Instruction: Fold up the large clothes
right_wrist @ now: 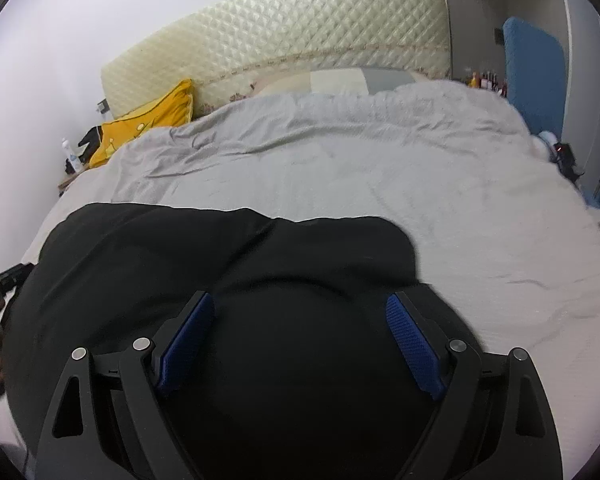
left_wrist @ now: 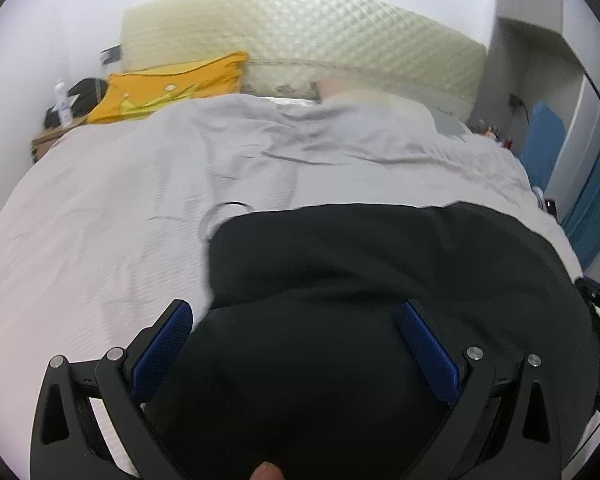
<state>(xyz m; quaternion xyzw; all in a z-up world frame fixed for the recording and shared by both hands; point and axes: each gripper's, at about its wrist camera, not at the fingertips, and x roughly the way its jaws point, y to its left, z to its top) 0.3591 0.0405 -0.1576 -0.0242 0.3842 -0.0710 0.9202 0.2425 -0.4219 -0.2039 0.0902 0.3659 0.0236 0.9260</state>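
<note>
Lying on the grey bedsheet (left_wrist: 100, 208), a black garment (left_wrist: 340, 280) spreads beneath and between both spread-jawed grippers, left gripper (left_wrist: 296, 320) and right gripper (right_wrist: 300, 312), neither clamping cloth.

Black angular left gripper (left_wrist: 296, 322) and right gripper (right_wrist: 300, 314): blue textured pads, silver round screws, triangular cutouts.

A home bedroom: a wide bed under a wrinkled grey cover (right_wrist: 340, 184), a cream quilted padded headboard (right_wrist: 300, 28), a yellow printed pillow (right_wrist: 140, 128).
</note>
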